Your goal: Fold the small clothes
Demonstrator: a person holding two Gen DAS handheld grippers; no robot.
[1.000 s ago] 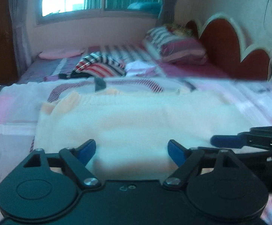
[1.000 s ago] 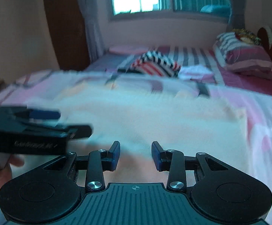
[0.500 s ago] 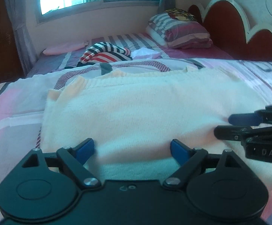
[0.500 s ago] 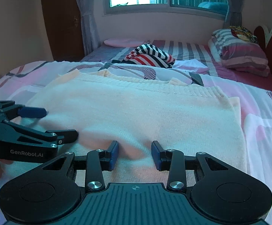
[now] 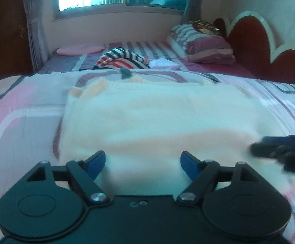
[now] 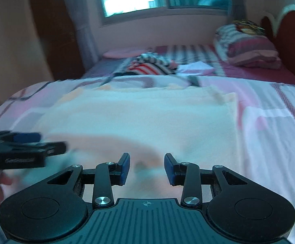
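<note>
Both grippers have slid back toward the near edge of the cream knitted garment [image 5: 159, 118] since half a second ago, and both views are now smeared with motion. That garment lies spread flat on the bed's pink, white and grey patterned cover [image 5: 21, 113], its near hem just ahead of both tools. On the left gripper [image 5: 143, 163] the blue-tipped jaws stand wide apart with nothing between them, over the hem. On the right gripper [image 6: 146, 168] the jaws are also apart, a narrower gap, holding nothing, with the cloth right beneath them. Farther up the bed lie a red, white and black striped garment [image 5: 121, 61] and a striped pillow [image 5: 204, 48] by the dark red scalloped headboard [image 5: 255, 46].
</note>
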